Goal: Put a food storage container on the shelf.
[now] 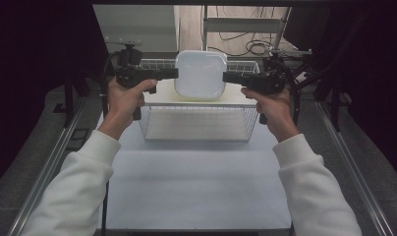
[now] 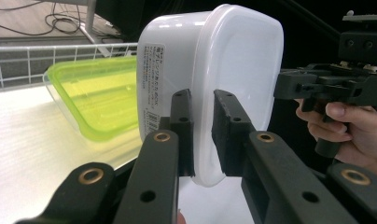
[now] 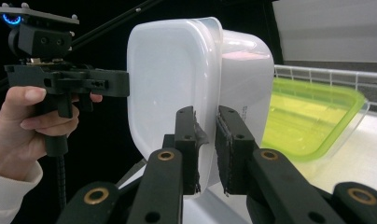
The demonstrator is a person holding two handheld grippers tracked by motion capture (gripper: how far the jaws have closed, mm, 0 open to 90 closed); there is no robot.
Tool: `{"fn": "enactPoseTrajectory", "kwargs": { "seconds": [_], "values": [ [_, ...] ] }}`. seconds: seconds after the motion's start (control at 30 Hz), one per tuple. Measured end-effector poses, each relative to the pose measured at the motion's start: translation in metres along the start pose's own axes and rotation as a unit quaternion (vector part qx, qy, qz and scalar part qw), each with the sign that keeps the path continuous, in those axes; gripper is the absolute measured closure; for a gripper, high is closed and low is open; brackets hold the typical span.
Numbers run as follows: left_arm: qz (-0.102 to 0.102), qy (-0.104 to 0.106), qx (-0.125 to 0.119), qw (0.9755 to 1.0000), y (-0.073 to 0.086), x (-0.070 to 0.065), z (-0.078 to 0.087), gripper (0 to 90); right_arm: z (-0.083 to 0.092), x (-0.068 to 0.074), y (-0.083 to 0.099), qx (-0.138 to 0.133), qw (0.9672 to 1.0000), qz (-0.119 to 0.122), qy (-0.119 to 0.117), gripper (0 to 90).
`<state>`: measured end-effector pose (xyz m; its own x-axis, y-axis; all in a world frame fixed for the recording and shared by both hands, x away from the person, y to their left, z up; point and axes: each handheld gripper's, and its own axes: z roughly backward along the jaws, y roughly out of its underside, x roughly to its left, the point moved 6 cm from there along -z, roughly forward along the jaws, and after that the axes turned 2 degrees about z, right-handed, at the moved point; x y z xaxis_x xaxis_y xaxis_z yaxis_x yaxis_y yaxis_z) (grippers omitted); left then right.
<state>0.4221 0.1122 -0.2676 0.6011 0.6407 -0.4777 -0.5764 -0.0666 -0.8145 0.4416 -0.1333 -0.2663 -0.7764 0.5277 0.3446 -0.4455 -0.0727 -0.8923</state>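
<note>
A white plastic container with a white lid hangs on its side in the air above a wire basket. My left gripper is shut on the lid's rim on the container's left side, and my right gripper is shut on the rim on the opposite side. In the left gripper view the pads pinch the rim of the container. The right gripper view shows the same pinch, my right gripper shut on the container. Each hand's gripper points inward toward the other.
A clear container with a green lid leans in the basket behind the white one, also seen in the right gripper view as the green-lidded container. The basket stands at the far end of a white table. Dark curtains flank the table.
</note>
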Motion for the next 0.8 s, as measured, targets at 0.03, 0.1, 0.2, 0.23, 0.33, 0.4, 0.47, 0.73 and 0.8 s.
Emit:
{"fn": "enactPoseTrajectory", "kwargs": {
  "seconds": [0.03, 0.1, 0.2, 0.23, 0.33, 0.4, 0.47, 0.73, 0.8],
  "values": [
    [0.001, 0.0, 0.0, 1.0, -0.002, 0.002, -0.002, 78.5, -0.001, -0.002, -0.003, 0.0, 1.0, -0.001, 0.001, 78.7],
    [0.003, -0.001, 0.002, 1.0, -0.007, 0.005, -0.005, 78.5, -0.004, -0.007, -0.007, 0.004, 1.0, -0.003, 0.003, 78.7],
    [0.007, -0.004, 0.006, 0.9999, -0.012, 0.011, -0.011, 78.6, -0.01, -0.015, -0.013, 0.01, 0.9999, -0.009, 0.007, 78.6],
    [0.008, -0.005, 0.007, 0.9999, -0.014, 0.013, -0.013, 78.6, -0.012, -0.018, -0.014, 0.012, 0.9998, -0.013, 0.008, 78.6],
    [0.013, -0.006, 0.01, 0.9998, -0.016, 0.018, -0.018, 78.6, -0.017, -0.026, -0.015, 0.015, 0.9997, -0.019, 0.01, 78.5],
    [0.016, -0.008, 0.012, 0.9998, -0.017, 0.021, -0.021, 78.7, -0.019, -0.03, -0.016, 0.017, 0.9995, -0.024, 0.011, 78.5],
    [0.019, -0.007, 0.013, 0.9997, -0.018, 0.024, -0.022, 78.7, -0.021, -0.033, -0.016, 0.02, 0.9993, -0.028, 0.011, 78.5],
    [0.035, -0.003, 0.012, 0.9993, -0.021, 0.032, -0.026, 78.7, -0.028, -0.038, -0.018, 0.026, 0.9989, -0.035, 0.015, 78.4],
    [0.038, -0.004, 0.013, 0.9992, -0.021, 0.034, -0.027, 78.7, -0.029, -0.039, -0.019, 0.028, 0.9988, -0.038, 0.015, 78.4]
  ]
}}
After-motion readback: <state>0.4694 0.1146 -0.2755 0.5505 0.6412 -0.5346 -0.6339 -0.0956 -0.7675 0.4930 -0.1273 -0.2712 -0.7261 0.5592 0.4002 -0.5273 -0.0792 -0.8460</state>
